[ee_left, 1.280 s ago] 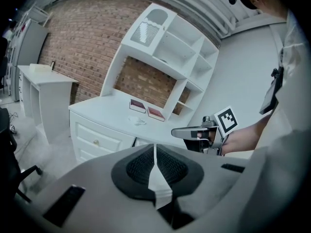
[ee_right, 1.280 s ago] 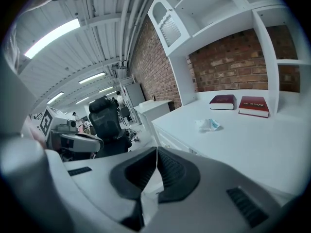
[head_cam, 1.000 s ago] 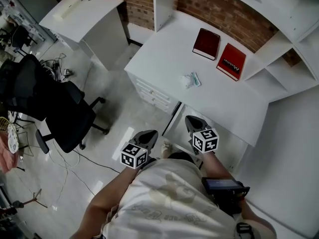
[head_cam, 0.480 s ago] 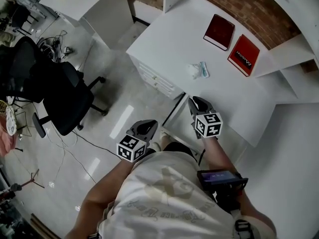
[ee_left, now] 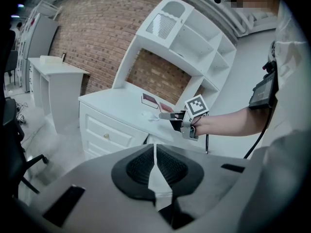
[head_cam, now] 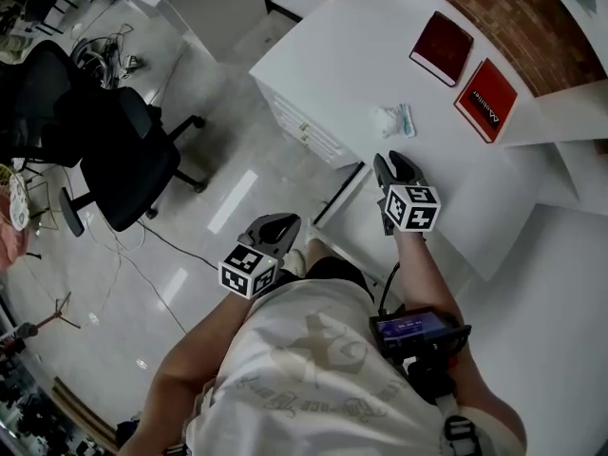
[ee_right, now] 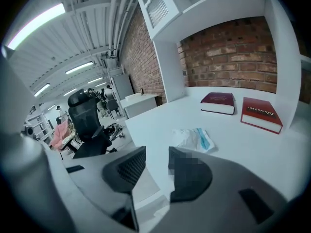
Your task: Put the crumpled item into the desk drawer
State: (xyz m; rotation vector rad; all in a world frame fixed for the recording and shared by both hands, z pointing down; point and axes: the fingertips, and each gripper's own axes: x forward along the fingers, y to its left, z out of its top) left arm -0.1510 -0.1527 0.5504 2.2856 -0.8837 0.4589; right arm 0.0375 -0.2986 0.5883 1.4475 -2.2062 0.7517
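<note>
The crumpled item (head_cam: 392, 120), a white wad with a blue edge, lies on the white desk (head_cam: 332, 55), also seen from the right gripper view (ee_right: 194, 139) and small in the left gripper view (ee_left: 148, 115). My right gripper (head_cam: 388, 162) hovers over the desk's front edge, just short of the wad; its jaws (ee_right: 153, 166) are opening with nothing between them. My left gripper (head_cam: 275, 226) hangs lower over the floor, shut and empty (ee_left: 154, 164). The desk's drawers (head_cam: 304, 131) (ee_left: 107, 135) are closed.
Two red books (head_cam: 446, 47) (head_cam: 487, 100) lie at the back of the desk under white shelving (ee_left: 194, 47). A black office chair (head_cam: 123, 160) stands on the floor to the left. A second white desk (ee_left: 48, 69) stands further left.
My right gripper has moved forward over the desk edge, closer to the crumpled item, and its jaws have parted. The left gripper has stayed low and shut.
</note>
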